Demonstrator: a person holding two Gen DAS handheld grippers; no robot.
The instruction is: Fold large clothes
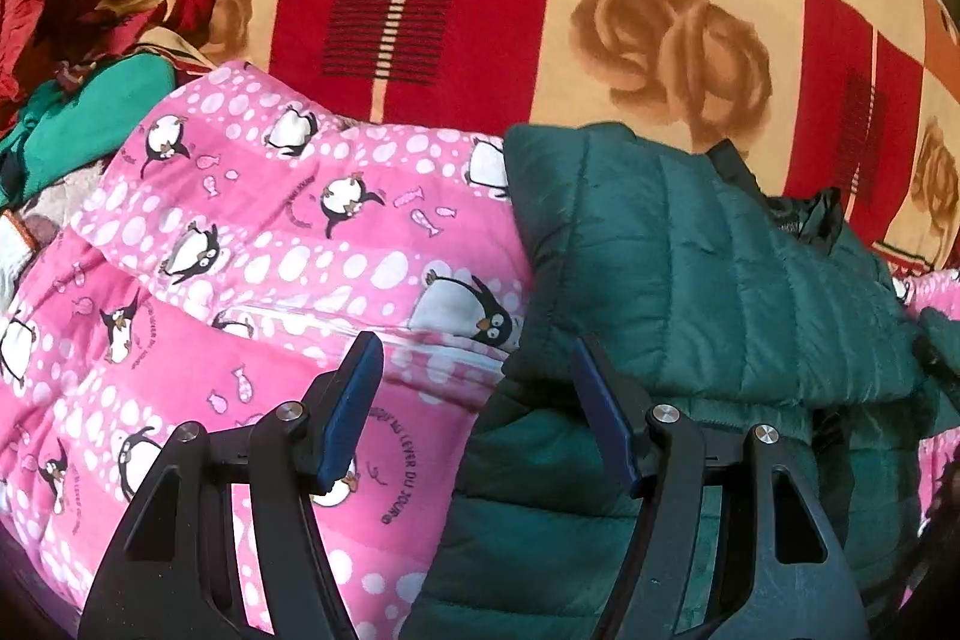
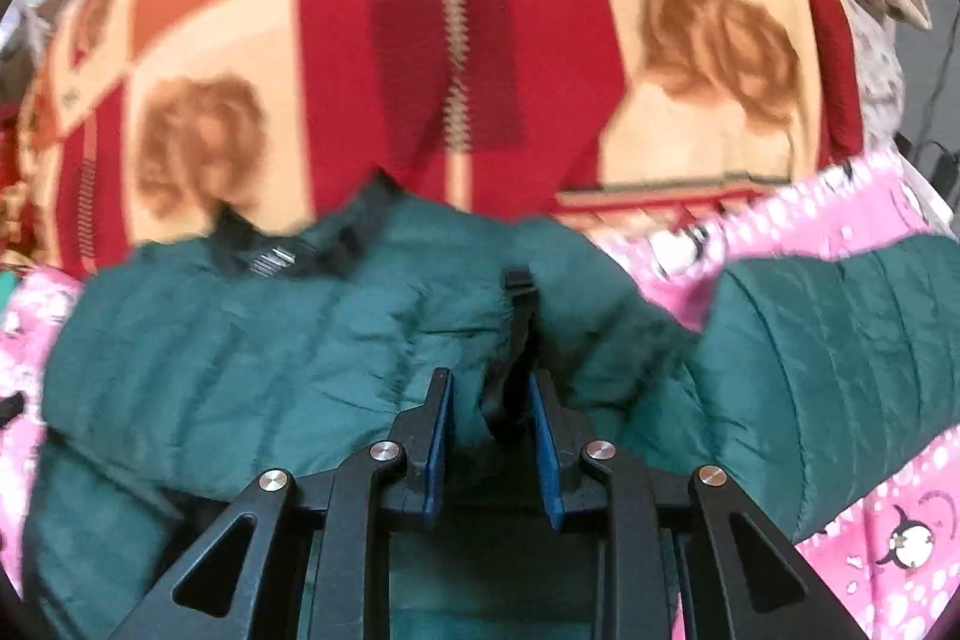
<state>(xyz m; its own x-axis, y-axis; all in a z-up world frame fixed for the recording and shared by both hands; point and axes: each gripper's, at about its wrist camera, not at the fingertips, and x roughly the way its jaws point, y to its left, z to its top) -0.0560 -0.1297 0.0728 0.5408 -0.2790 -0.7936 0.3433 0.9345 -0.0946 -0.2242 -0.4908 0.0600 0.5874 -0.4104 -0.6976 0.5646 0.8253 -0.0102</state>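
The right gripper (image 2: pixel 489 403) pinches a fold of the green jacket (image 2: pixel 240 358); the left gripper (image 1: pixel 474 370) hangs half-open, holding nothing, above the jacket's edge on the pink quilt (image 1: pixel 240 232).

The quilted jacket (image 1: pixel 690 256) was dark teal green with black trim. The padded quilt (image 1: pixel 252 244) under it was pink with white dots, penguins and small fish. The blanket (image 1: pixel 498 10) beyond showed red, orange and cream squares with brown roses.
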